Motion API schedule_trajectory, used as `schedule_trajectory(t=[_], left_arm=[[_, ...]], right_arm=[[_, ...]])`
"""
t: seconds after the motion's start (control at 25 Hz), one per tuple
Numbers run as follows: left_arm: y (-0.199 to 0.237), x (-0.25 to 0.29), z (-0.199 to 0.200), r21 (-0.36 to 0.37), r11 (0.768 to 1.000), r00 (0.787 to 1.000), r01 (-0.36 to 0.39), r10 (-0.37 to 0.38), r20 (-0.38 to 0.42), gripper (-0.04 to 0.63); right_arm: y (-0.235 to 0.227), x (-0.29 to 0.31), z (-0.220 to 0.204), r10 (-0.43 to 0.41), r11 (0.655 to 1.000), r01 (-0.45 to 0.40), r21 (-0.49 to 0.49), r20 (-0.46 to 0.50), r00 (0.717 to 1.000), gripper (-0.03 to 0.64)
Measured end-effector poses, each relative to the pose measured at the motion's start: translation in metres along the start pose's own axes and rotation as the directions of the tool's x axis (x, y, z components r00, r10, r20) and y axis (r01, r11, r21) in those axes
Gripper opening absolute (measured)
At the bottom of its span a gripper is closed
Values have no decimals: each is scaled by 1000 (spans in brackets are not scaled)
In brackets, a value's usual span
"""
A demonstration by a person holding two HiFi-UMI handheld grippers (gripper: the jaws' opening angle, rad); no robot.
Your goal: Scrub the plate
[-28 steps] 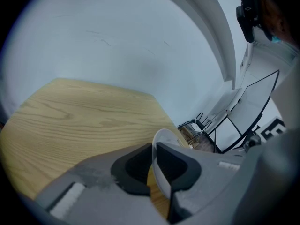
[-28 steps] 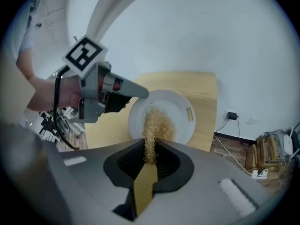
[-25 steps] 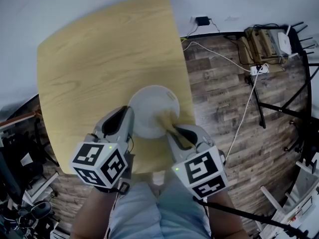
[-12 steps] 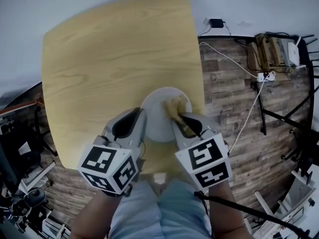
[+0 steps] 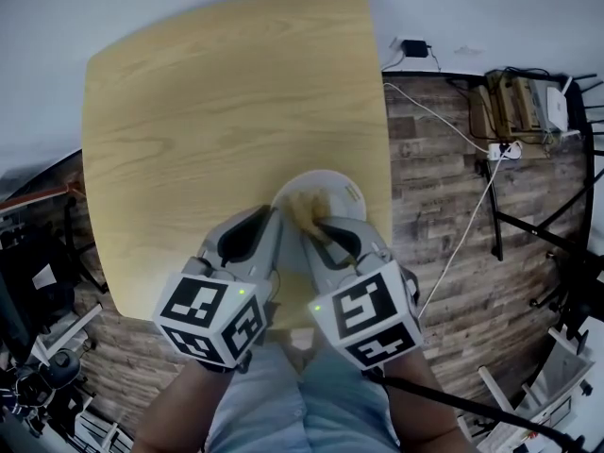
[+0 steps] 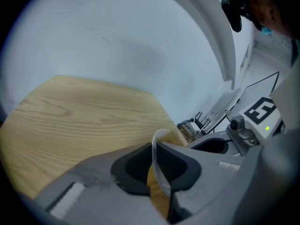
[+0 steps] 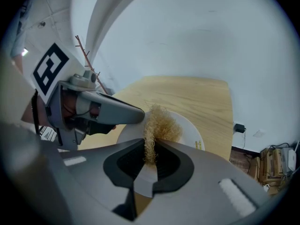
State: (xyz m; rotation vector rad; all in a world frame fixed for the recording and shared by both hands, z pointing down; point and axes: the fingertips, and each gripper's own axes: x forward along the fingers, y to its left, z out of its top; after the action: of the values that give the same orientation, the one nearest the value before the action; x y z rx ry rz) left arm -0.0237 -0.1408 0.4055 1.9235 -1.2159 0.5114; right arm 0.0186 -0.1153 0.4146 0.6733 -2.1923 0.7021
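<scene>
A white plate (image 5: 332, 189) lies near the front right edge of the wooden table (image 5: 208, 111). My left gripper (image 5: 272, 226) is shut on the plate's near left rim, and the thin white plate (image 6: 157, 142) edge stands between its jaws (image 6: 157, 165). A tan fibrous scrubber (image 5: 302, 208) is pinched in my right gripper (image 5: 317, 230). In the right gripper view the scrubber (image 7: 160, 124) rests on the plate (image 7: 193, 136), just ahead of the right gripper (image 7: 151, 157). The left gripper's finger (image 7: 117, 112) lies beside it.
The table's right edge runs close beside the plate. On the wood floor (image 5: 453, 215) to the right lie white cables (image 5: 472, 168), a power strip (image 5: 502, 149) and a box (image 5: 519, 92). Dark clutter (image 5: 38, 281) stands at the left. A pale wall rises behind the table.
My right gripper has carried the scrubber leftward across the plate, from its near right part toward the left gripper. The left gripper keeps its hold on the rim.
</scene>
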Motion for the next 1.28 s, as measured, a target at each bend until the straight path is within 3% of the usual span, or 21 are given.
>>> schedule_trajectory(t=[0.64,1.28], left_arm=[[9,-3,4,-10,1000,999,-27,27,22,54],[7,-7,5,27,999,1000,-28,28,11,54]], right_arm=[[41,-5,-35,131,991,-134,-27,-68,989,41],[-9,-23,-58,4,992,8,127,-93,996,41]])
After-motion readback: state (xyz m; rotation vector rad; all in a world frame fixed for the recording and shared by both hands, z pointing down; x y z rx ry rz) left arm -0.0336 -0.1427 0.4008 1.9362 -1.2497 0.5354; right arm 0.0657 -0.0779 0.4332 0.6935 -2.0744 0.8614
